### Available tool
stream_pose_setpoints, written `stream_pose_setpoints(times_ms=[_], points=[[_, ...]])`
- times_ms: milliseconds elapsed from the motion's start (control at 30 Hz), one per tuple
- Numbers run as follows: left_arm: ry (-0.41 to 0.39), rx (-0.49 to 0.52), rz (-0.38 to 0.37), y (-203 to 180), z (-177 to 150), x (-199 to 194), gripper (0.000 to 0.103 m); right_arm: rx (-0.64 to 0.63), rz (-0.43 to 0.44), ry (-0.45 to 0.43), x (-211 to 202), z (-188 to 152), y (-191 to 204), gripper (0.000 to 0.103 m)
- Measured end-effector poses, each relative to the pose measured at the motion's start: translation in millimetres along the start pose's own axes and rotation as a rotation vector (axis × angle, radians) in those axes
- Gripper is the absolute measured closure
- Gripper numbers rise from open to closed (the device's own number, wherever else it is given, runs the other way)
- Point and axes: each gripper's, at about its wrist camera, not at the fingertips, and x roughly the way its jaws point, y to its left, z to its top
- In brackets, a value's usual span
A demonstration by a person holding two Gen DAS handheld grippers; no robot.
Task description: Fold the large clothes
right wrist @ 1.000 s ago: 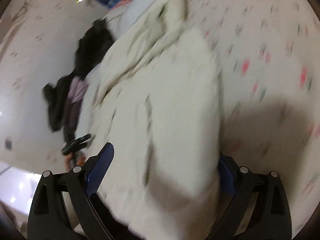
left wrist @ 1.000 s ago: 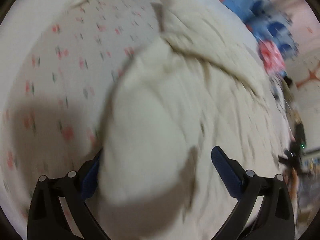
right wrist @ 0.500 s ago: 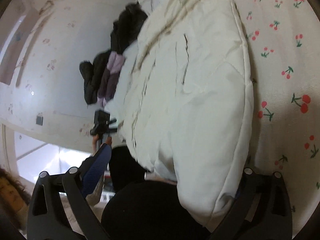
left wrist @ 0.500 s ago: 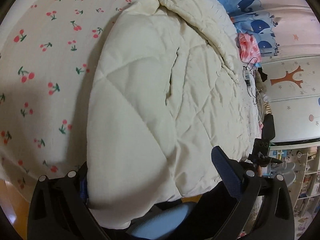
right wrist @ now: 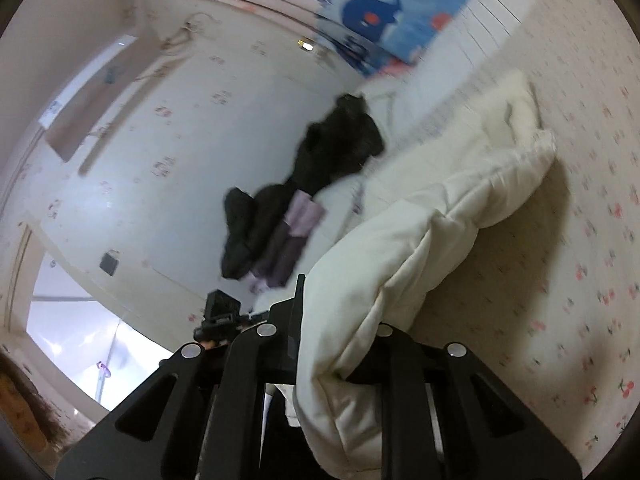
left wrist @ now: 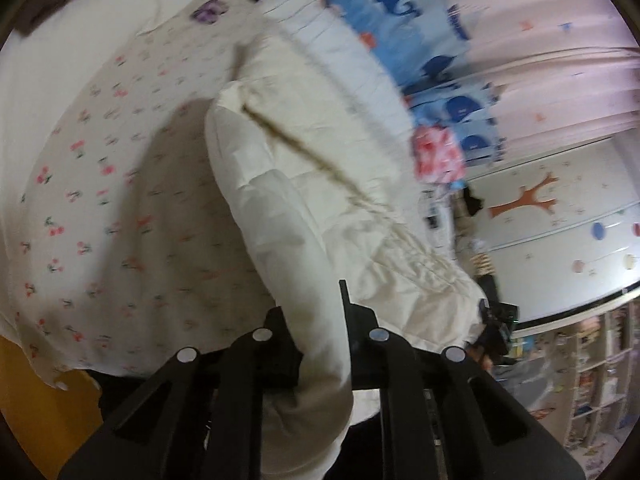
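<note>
Left gripper [left wrist: 316, 320]: fingers narrow, pinching cream padded garment [left wrist: 304, 184]. Right gripper [right wrist: 340, 328]: same, clamped on its other near edge [right wrist: 432, 224]. Garment rises off cherry-print bed [left wrist: 92, 184]; dark clothes [right wrist: 320, 172] lie far left.

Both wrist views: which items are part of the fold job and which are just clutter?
Job:
- cream padded coat, gripped at its near edge
- left gripper, shut on it
- right gripper, shut on it
- cherry-print bedsheet, the folding surface

Lying about:
- black garment
- purple garment
- whale-print fabric
- red floral item
</note>
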Motion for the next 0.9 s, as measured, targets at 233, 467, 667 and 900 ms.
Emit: stream_pose_setpoints(times_ms=[233,467,667,900], points=[[-0.021,0.046,-0.074,-19,-36,-55,0.088,-0.021,-0.018,0.055,-60,-37,41,0.089],[0.171,0.019,0.200,70,-108,-65,0.082,0.082,-0.340,0.311,-111,-135,-12,0.075],[-0.059,0.053,0.353,65,-72,-117,0.056,-0.005,-0.477,0.043,-134,-77,10,0.037],[-0.175,0.288,0.271,-23,15,3,0.028,-0.142,-0.438,0.037,25,25,-6,0.026]])
